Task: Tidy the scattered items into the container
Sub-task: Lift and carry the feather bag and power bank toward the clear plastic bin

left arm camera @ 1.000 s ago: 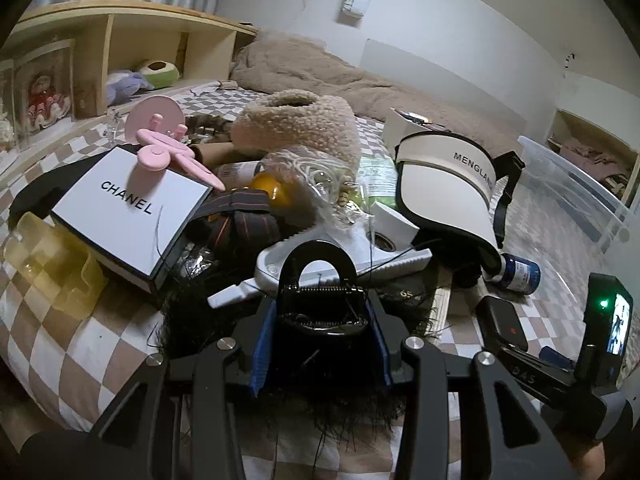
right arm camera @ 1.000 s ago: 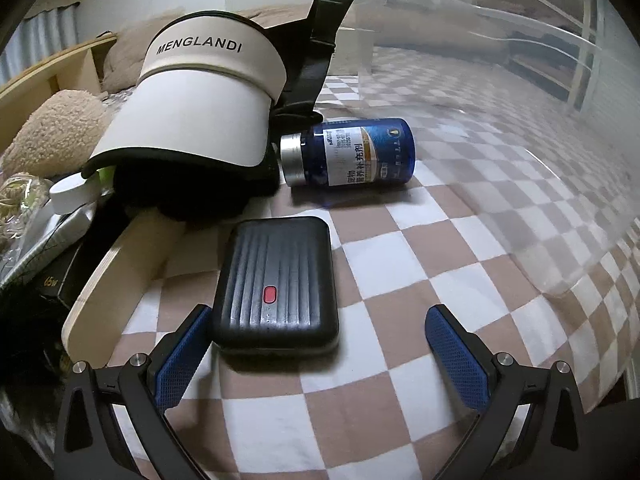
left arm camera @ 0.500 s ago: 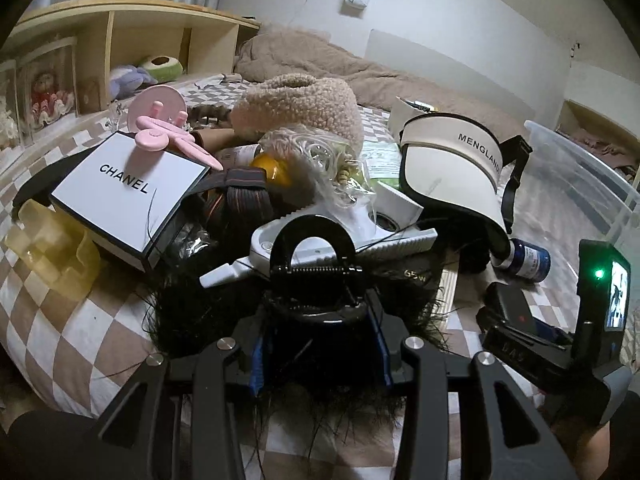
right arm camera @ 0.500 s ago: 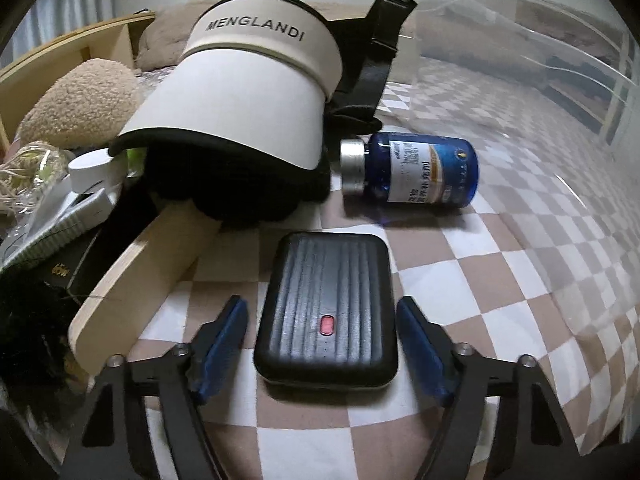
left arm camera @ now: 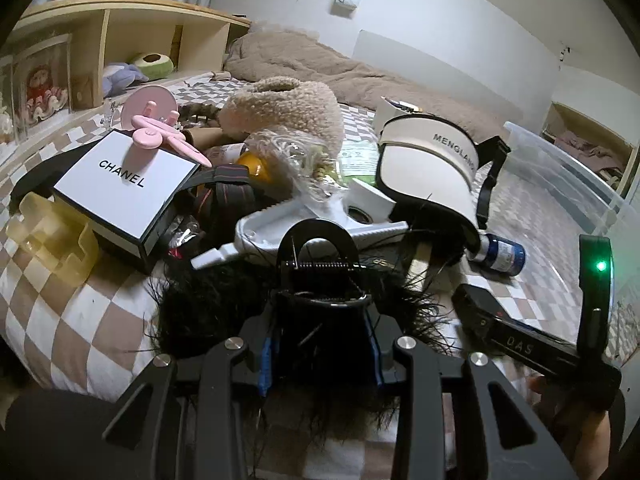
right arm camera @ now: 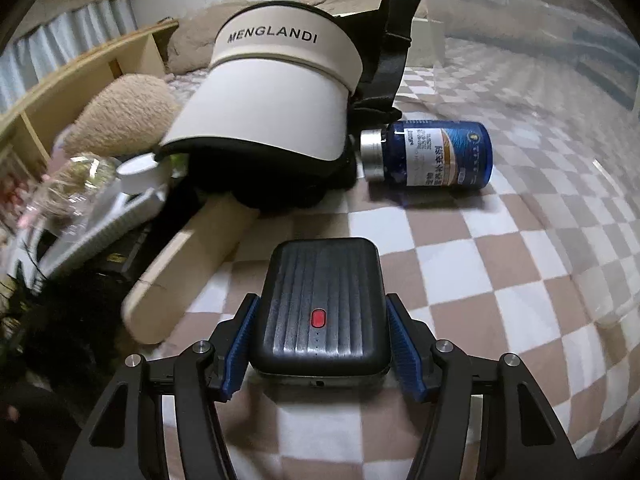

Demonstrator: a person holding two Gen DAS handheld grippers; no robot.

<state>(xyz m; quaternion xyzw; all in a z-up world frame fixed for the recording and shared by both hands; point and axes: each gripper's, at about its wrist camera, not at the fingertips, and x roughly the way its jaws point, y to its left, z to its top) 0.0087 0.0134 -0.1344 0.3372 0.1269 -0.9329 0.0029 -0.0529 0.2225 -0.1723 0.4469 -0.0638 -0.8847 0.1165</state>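
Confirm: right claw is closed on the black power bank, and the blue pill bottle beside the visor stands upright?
Not quite. The right claw does grip the black power bank, but the blue pill bottle lies on its side beside the visor, silver cap toward it. The right wrist view shows this.

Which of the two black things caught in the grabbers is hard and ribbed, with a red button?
The black power bank between the right gripper's jaws. The other, in the left gripper, is a black hair claw clip fringed with wispy feathers.
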